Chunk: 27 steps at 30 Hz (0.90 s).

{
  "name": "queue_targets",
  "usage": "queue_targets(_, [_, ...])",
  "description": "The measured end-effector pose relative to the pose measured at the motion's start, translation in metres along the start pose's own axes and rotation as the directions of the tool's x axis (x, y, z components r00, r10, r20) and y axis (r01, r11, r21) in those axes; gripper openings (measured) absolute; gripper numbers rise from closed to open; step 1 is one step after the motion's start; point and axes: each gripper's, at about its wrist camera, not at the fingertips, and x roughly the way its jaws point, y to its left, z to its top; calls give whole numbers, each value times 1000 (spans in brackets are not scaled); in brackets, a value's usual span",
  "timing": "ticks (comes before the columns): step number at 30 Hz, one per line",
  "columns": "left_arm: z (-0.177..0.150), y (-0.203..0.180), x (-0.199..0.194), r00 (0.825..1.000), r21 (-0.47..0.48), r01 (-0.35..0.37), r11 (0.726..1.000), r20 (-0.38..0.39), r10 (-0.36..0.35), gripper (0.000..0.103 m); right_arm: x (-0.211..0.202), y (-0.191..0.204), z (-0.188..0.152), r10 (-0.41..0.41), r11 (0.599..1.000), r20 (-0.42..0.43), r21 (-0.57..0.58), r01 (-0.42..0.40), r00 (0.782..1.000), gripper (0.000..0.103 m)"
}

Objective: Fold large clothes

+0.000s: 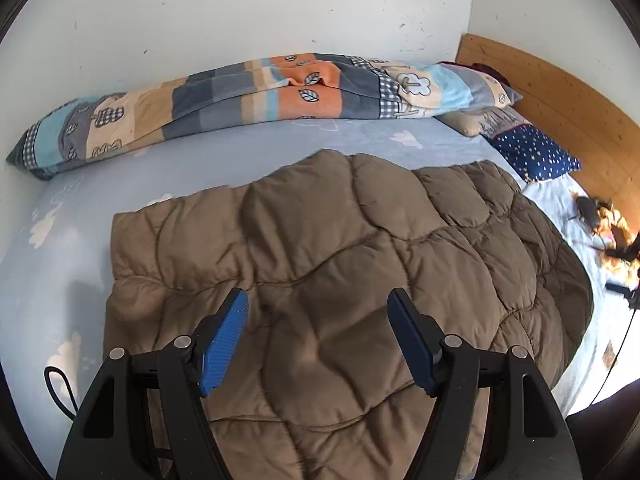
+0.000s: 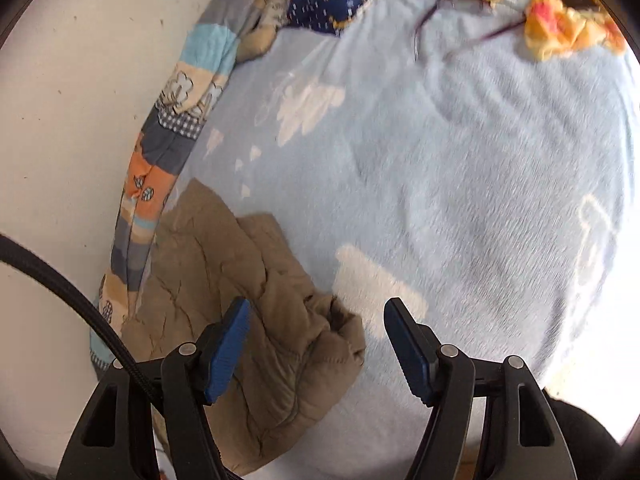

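The brown quilted coat [image 1: 328, 280] lies spread on the bed's blue sheet [image 1: 72, 240], folded roughly into a slab, far edge toward the wall. We hold the left gripper [image 1: 318, 312] above its near middle, fingers apart, nothing gripped. The right gripper [image 2: 316, 320] hovers over a bunched corner of the coat, also apart and empty.

We judge we're between folds: next move calls for clamping an edge or that loose corner and carrying it across.

The left view shows the whole coat, the patchwork blanket [image 1: 260, 96] rolled along the wall, the star-print pillow [image 1: 536, 152] and the wood headboard [image 1: 560, 92] far right. The right view shows only the coat's rumpled corner, but catches more open sheet, an orange cloth [image 2: 560, 20] and a dark item we can't identify at far.
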Motion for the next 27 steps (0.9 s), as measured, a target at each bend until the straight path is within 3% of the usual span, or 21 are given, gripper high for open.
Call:
queue_targets(3, [3,-17,5,1000,37,3,999,11,-4,71,-7,33,-4,14,983,69,-183,-1,998,75])
queue_targets(6, [5,-35,10,1000,70,-19,997,11,18,71,7,95,-35,62,894,55,-446,-31,997,72])
queue_targets(9, [4,-43,31,998,76,-44,996,-51,48,71,44,143,-69,53,796,-7,-603,-47,999,49])
queue_targets(10, [3,-43,36,996,70,-44,997,-70,49,71,58,154,-78,36,771,-20,-636,-40,999,45])
queue_targets(14, [-1,-38,63,986,53,-47,997,-158,55,77,112,171,-97,-66,715,-70,-699,-2,995,46])
queue_targets(16, [-4,-38,73,981,58,-50,997,-184,60,79,127,173,-105,-108,692,-30,-720,53,994,55])
queue_targets(18, [-5,-37,82,977,60,-57,997,-202,68,80,143,170,-104,-137,705,-52,-707,60,989,58])
queue_targets(20, [-8,-36,90,976,57,-66,996,-205,76,83,156,170,-104,-171,684,-65,-726,71,983,58])
queue_targets(23, [-10,-37,100,976,61,-83,995,-195,93,87,167,170,-103,-196,685,-86,-725,73,977,59])
queue_targets(27, [-13,-35,96,983,49,-81,995,-159,88,87,173,176,-107,-215,663,-54,-741,106,975,61])
